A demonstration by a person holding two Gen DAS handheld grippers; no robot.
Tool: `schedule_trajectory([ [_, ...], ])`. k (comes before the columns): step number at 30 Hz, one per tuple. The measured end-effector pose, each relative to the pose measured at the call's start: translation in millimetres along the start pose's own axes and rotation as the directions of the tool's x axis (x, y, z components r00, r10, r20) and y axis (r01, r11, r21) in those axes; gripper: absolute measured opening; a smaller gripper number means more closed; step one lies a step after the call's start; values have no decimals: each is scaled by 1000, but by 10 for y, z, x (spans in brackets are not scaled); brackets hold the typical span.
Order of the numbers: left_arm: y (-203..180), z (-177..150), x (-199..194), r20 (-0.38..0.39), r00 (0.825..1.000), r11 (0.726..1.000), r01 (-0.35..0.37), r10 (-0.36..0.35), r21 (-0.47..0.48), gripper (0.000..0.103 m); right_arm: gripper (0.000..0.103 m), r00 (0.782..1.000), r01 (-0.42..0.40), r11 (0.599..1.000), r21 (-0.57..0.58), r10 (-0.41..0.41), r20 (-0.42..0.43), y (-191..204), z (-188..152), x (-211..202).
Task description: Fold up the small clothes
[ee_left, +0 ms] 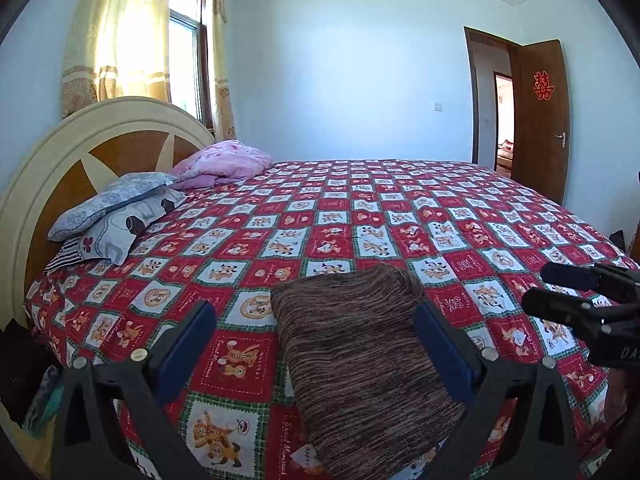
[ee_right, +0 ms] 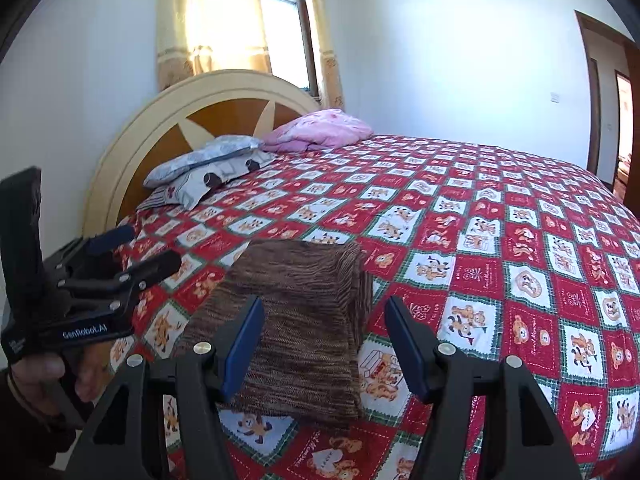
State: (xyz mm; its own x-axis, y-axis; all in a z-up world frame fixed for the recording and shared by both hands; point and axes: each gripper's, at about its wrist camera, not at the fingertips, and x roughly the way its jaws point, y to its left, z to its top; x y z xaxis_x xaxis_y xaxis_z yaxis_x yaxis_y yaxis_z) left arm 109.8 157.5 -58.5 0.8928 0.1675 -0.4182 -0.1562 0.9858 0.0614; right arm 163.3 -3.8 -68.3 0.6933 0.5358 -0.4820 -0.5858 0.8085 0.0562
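Observation:
A folded brown striped knit garment [ee_left: 360,356] lies flat on the red patterned bedspread [ee_left: 360,216] near the bed's front edge; it also shows in the right wrist view [ee_right: 296,328]. My left gripper [ee_left: 316,320] is open and empty, its blue pads [ee_left: 188,348] on either side of the garment, above it. My right gripper [ee_right: 324,320] is open and empty, hovering over the garment's right half. The right gripper shows at the right edge of the left wrist view [ee_left: 560,292]; the left gripper shows at the left of the right wrist view [ee_right: 140,252].
Two patterned pillows [ee_left: 112,216] and a pink quilt [ee_left: 224,164] lie by the round headboard [ee_left: 80,152]. A curtained window [ee_left: 160,48] is behind it. An open brown door [ee_left: 540,120] stands at the far right. Dark items sit left of the bed [ee_left: 20,376].

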Motion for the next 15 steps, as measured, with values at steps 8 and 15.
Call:
schedule_trajectory([
  [8, 24, -6, -6, -4, 1000, 1000, 0, 0, -14, 102, 64, 1000, 13, 1000, 15, -13, 1, -33, -2, -11],
  [15, 25, 0, -10, -4, 1000, 1000, -1, 1, -14, 102, 64, 1000, 12, 1000, 19, -12, 3, -26, 0, -22],
])
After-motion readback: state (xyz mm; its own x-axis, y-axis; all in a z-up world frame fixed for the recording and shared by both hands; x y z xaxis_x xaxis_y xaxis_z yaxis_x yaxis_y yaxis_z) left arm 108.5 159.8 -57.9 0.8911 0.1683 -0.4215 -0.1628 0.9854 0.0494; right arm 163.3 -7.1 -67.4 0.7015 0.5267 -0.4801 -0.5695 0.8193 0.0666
